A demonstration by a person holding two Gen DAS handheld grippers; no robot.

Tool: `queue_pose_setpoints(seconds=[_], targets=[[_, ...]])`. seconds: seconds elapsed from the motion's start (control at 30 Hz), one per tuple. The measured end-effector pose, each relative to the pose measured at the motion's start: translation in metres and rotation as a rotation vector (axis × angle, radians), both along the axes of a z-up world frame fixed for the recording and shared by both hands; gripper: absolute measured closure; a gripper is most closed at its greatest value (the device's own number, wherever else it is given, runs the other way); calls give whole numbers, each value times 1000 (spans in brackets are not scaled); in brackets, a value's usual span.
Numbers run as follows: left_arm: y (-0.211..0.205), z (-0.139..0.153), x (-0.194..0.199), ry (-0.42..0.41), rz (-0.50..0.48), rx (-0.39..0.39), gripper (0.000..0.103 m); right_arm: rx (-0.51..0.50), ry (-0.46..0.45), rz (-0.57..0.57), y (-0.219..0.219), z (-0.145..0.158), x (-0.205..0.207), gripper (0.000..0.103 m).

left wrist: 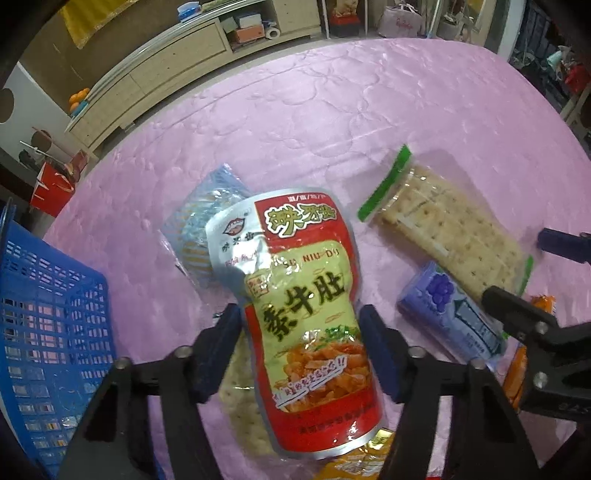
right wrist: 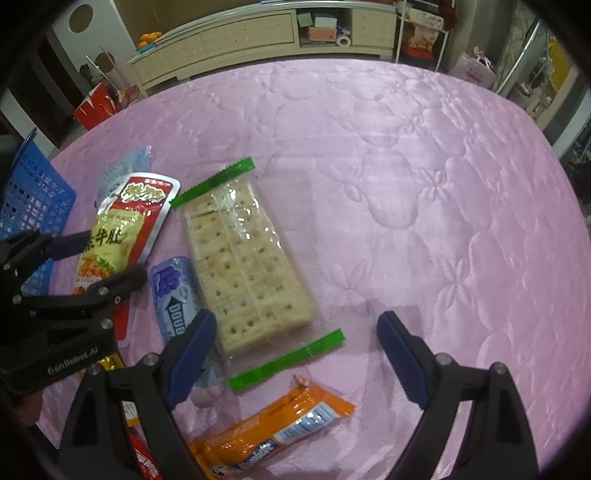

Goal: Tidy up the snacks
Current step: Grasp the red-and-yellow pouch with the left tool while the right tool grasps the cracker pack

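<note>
A red and yellow snack pouch (left wrist: pixel 310 295) lies on the pink quilted table (left wrist: pixel 332 110). My left gripper (left wrist: pixel 299 317) points down over it, and its blue pads touch the pouch's two long edges at its pinched waist. In the right wrist view the same gripper (right wrist: pixel 110 254) straddles the pouch (right wrist: pixel 110 236). My right gripper (right wrist: pixel 295 321) hangs open over the near end of a clear cracker pack with green ends (right wrist: pixel 251 266), holding nothing. A purple grape gum pack (right wrist: pixel 173 288) lies between the pouch and the crackers. Closer in is an orange bar (right wrist: pixel 273 432).
A blue mesh basket (left wrist: pixel 48 314) stands at the table's left edge. A light blue packet (left wrist: pixel 207 214) and another cracker pack (left wrist: pixel 240 398) lie partly under the pouch. A yellow wrapper (left wrist: pixel 354 461) peeks out below. Low cabinets (right wrist: pixel 258 33) stand beyond the table.
</note>
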State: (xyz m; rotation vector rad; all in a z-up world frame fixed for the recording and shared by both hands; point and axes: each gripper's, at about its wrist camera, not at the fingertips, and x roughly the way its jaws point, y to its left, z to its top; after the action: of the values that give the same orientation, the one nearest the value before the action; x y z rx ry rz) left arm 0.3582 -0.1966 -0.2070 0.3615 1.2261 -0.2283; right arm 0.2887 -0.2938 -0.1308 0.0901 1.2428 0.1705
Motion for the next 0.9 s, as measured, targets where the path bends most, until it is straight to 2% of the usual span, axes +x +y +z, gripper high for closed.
queue_pose_setpoints(seconds=[0.13,0.2,0.3,0.57,0.7,0.77,0.9], targets=[[-2,3,-9,-8,-16,26,62,19,0,-11,-4,1,0,12],[2,9,-13,-12,-3,2,68,17,-10,-16,-7,4,0,12],[8,21,-24,-13,17,-61,68,40,-27,-14,-17,11,-2,12],[26,45,-47,-59,18,-116,69,43,-66,15,-26,21,-5,12],[36,50,-49,-64,40,-138,69,-53,-73,79,-6,17,0,12],[37,50,-54,-66,47,-149,69,-64,-66,127,3,13,1,12],[43,53,-62,-73,60,-157,69,-114,-60,151,12,10,9,12]])
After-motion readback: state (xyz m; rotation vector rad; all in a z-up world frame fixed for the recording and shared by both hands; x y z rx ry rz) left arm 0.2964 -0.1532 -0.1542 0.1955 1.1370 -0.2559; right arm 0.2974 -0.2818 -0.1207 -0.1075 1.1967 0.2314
